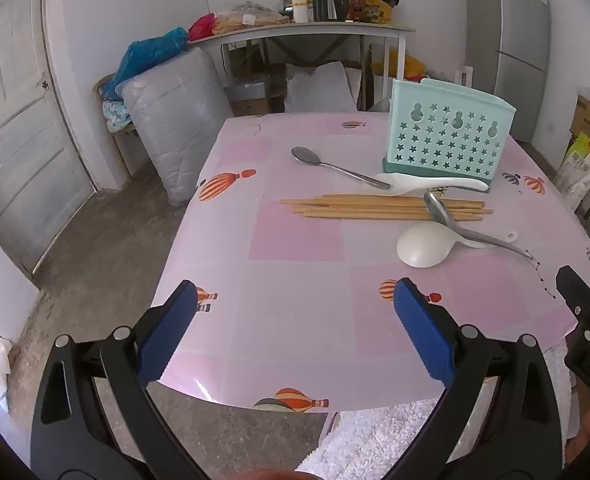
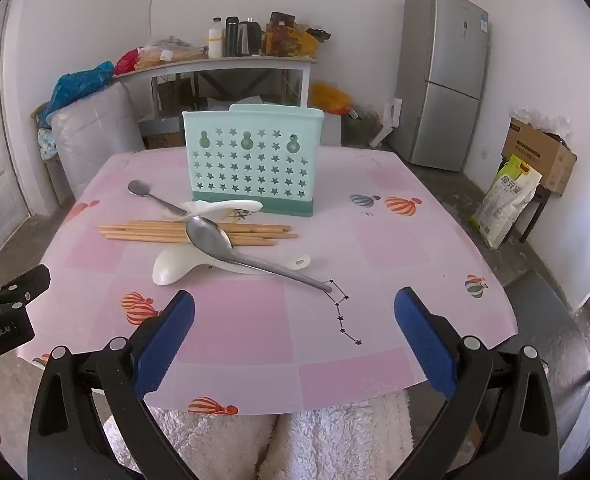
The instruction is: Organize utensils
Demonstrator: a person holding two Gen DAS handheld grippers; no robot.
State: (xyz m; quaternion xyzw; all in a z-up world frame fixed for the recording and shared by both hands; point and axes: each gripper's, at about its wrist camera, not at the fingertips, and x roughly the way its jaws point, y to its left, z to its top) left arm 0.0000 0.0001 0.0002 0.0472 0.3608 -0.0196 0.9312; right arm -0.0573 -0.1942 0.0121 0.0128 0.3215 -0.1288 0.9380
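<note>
Wooden chopsticks (image 2: 193, 232), metal spoons and white rice paddles lie jumbled just in front of the mint holder (image 2: 253, 164). Left tongs (image 1: 295, 332) and right tongs (image 2: 295, 336) both gape empty, well short of the holder.

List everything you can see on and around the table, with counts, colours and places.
Perforated mint-green plastic utensil holder: one, upright at the table's far side.
Wooden chopsticks: a bundle, tan, lying before the holder.
Metal spoons: two, silver; one across the chopsticks, one to their far left.
White plastic rice paddles: two; one under the near spoon, one by the holder.
Pink patterned tablecloth: one, covers the table.
Grey refrigerator: one, far right.
Cluttered side table: one, back wall.
Left tool: blue pads, open, empty.
Right tool: blue pads, open, empty.
</note>
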